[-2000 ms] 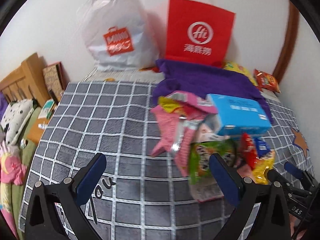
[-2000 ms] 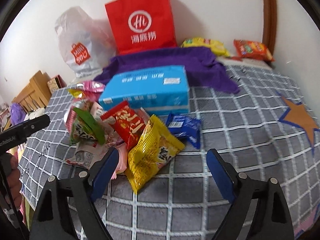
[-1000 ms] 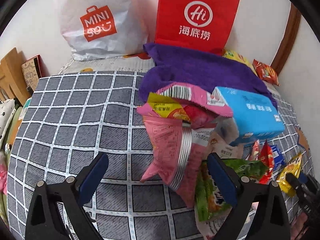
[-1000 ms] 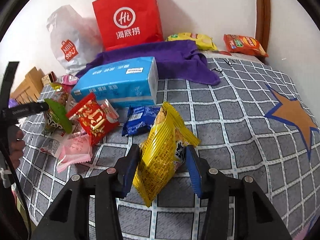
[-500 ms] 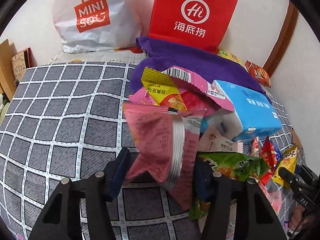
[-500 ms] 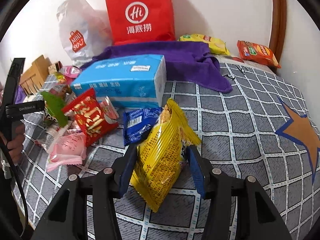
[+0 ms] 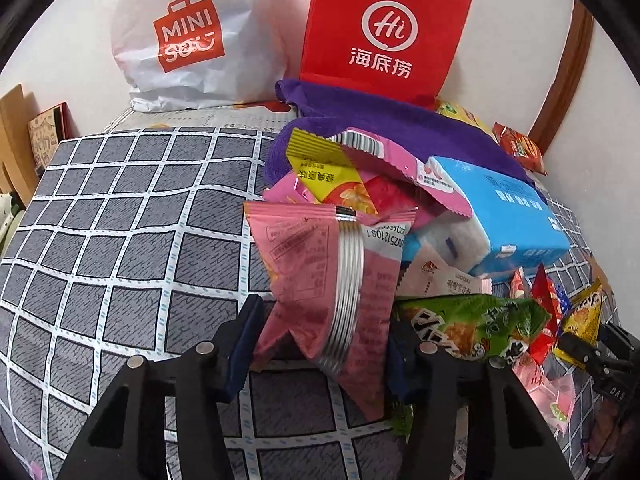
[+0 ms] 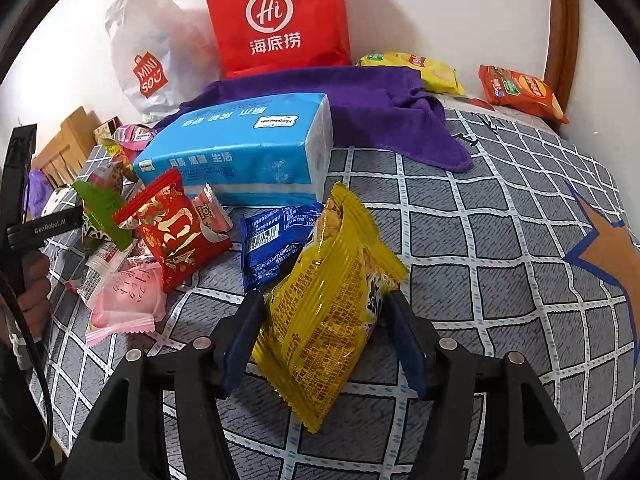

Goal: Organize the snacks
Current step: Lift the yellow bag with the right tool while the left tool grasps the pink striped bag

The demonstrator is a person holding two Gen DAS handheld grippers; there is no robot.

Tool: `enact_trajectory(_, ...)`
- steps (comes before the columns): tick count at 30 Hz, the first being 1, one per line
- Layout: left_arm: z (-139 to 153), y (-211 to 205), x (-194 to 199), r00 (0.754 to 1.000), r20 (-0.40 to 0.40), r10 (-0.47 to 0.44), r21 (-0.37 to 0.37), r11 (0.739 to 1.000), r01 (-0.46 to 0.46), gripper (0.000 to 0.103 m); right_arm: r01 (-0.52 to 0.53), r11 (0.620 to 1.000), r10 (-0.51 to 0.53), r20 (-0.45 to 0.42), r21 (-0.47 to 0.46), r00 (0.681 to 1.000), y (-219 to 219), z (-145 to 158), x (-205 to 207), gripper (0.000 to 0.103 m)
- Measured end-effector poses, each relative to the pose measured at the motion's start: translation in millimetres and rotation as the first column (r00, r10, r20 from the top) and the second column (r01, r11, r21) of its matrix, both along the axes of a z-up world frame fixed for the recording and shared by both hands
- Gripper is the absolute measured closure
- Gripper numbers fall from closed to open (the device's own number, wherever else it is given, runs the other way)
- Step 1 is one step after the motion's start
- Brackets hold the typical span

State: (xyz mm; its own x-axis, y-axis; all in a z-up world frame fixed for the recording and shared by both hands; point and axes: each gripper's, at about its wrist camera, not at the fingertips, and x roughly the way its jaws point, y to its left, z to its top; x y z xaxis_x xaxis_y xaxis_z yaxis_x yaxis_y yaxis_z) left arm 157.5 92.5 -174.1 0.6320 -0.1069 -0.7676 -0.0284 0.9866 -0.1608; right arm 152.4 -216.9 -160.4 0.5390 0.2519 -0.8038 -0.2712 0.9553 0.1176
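Left hand-held gripper had its fingers drawn in against a pink snack packet, gripping it near the lower end; packet stood upright, at the near edge of the snack heap, just in front of the blue tissue pack. Right hand-held gripper likewise pinched a yellow snack packet, tilted, its top corner leaning toward the tissue pack. Whether either packet was clear of the bed could not be told from these views.

Rest of the snacks lay on the grey checked bed cover, crowded against the tissue pack's near side: green packet, red packet, dark blue packet, pale pink packet. Behind the tissue pack, a purple towel, then a red paper bag and a white plastic bag against the wall.

Risks, as judged:
- Both packets were slick film, air-filled. Grip sat low on the pink one; a quick swing could let it slide out or pivot.
- Too hard a squeeze might burst a seal or crush contents.
- The pink packet touched or overlapped the heap; lifting it could drag the green packet along or topple the packets stacked beside the tissue pack.
- The two grippers worked close together beside the heap and could collide if both carried toward the bags at once.
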Motion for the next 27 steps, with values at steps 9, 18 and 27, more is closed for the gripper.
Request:
enact_trajectory(9, 12, -4, -9, 1.0, 0.002, -0.019, -0.011, 1.0, 0.019, 0.063, 0.021, 0.999, -0.021, -0.007, 0.041, 1.0, -6, 4, -1, 0.047)
enact_trajectory(18, 16, 2, -12, 1.0, 0.003, -0.02, -0.074, 0.997, 0.02, 0.068, 0.032, 0.996, -0.031, -0.021, 0.08, 0.999, -10, 6, 0, 0.048)
enact_trajectory(27, 18, 2, -12, 1.0, 0.021, -0.009, -0.07, 0.998, 0.011, 0.072, 0.026, 0.993, -0.022, -0.028, 0.115, 0.999, -13, 5, 0, 0.048)
